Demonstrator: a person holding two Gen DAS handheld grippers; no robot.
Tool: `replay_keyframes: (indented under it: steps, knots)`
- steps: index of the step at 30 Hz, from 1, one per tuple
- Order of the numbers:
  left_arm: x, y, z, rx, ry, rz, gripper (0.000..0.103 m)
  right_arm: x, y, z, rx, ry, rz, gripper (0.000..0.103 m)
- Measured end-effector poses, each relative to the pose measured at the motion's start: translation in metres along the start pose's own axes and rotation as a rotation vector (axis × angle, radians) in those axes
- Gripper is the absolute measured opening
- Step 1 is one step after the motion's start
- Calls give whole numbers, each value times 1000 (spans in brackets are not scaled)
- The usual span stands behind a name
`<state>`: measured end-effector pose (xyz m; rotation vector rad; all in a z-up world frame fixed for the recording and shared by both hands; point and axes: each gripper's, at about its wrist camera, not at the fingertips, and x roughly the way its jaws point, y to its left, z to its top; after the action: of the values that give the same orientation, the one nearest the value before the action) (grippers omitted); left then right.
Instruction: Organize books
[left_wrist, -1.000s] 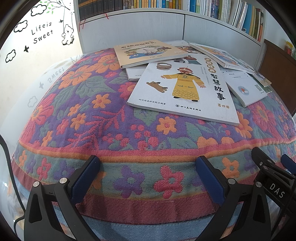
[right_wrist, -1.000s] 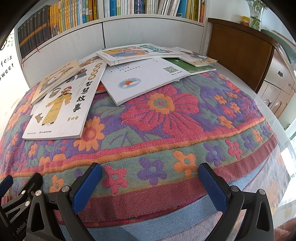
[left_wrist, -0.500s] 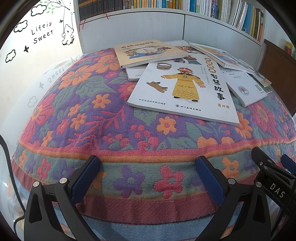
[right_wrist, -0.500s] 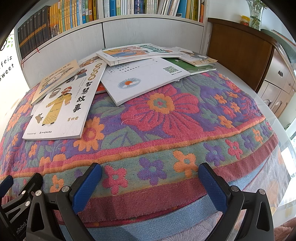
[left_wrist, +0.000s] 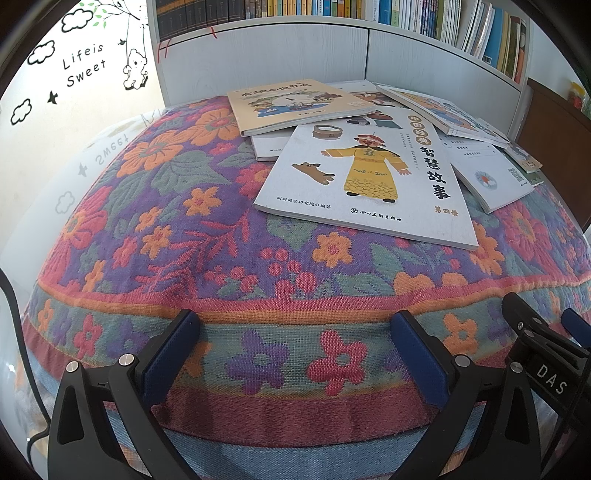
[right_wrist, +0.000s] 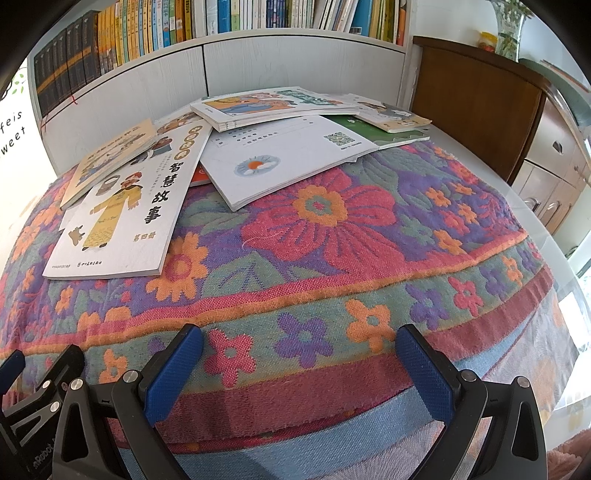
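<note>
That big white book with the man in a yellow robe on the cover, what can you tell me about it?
The white book is a thin, glossy softcover, closed and lying flat, cover up, on the floral cloth. Its cover shows a man in a yellow robe, a brown dog, a small basin and a column of bold black Chinese characters. Its far edge overlaps other books; the tan picture book lies partly on its top corner. No fingers touch it.

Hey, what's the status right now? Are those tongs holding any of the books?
Left tongs open, empty. Right tongs open, empty. Books scattered, overlapping on flowered cloth, none picked up. Nothing in the way.
</note>
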<state>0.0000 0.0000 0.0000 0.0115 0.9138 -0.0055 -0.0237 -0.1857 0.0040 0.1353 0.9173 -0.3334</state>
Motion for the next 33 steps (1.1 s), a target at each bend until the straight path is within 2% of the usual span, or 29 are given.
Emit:
replay_keyframes:
  steps: [33]
  knots:
    - [-1,-1,0,2,0,2,103,-1,0,-1,11,1,-2,103]
